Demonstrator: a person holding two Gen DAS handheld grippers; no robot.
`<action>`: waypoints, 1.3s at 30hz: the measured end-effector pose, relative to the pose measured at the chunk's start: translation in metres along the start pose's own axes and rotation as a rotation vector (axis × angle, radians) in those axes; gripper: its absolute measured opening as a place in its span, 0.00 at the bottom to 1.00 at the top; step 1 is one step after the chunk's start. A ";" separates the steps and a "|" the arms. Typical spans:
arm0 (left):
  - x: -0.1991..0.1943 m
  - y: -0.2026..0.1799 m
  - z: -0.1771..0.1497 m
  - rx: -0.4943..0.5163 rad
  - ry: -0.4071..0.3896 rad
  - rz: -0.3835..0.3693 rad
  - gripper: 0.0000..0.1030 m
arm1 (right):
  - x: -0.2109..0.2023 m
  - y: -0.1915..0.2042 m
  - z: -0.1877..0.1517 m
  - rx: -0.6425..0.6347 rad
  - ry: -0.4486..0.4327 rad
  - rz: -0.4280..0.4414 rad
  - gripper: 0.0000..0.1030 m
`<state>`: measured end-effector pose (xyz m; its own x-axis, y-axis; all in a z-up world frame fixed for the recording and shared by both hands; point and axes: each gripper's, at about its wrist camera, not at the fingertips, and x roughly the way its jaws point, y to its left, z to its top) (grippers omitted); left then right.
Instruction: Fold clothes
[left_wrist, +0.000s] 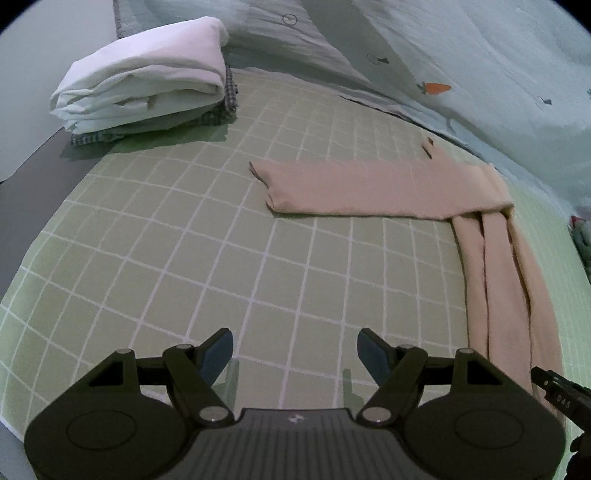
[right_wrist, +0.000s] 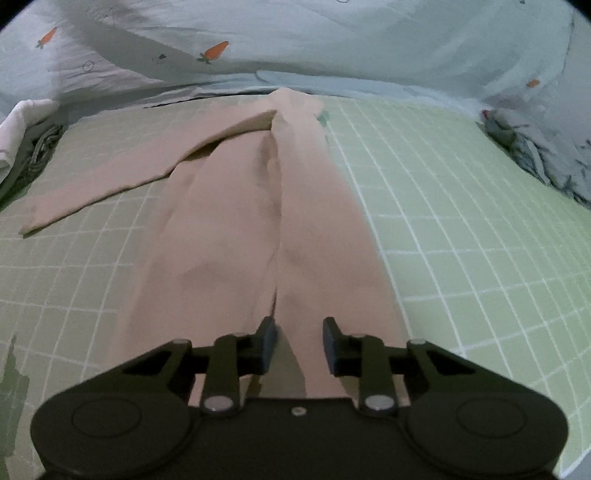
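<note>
Looking down the left wrist view, I hold the left tool (left_wrist: 295, 354) with jaws wide apart, nothing between them, over bare green checked bedsheet (left_wrist: 184, 240). The beige garment (left_wrist: 369, 192) lies flat to its right, one sleeve stretched sideways, ready for folding. Finished white folded clothes (left_wrist: 147, 81) sit stacked at the far corner. Right wrist view: right tool (right_wrist: 299, 347), jaws partly apart, unclamped, hovers over the garment's soft, thin, long-creased near end.
</note>
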<state>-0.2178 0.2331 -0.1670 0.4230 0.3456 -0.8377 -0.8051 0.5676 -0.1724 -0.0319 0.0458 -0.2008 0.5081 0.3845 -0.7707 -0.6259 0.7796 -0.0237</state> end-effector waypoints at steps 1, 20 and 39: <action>0.000 -0.001 -0.001 0.001 0.004 -0.002 0.73 | -0.002 0.002 -0.002 -0.010 0.000 0.000 0.25; -0.003 -0.004 -0.013 0.027 0.024 -0.048 0.73 | -0.068 0.013 -0.021 -0.068 -0.146 0.081 0.01; 0.022 0.013 0.019 -0.053 0.038 -0.016 0.80 | -0.037 0.018 0.001 -0.030 -0.016 0.081 0.90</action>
<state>-0.2111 0.2618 -0.1776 0.4210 0.3073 -0.8534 -0.8195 0.5321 -0.2127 -0.0616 0.0462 -0.1721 0.4641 0.4538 -0.7607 -0.6825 0.7306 0.0194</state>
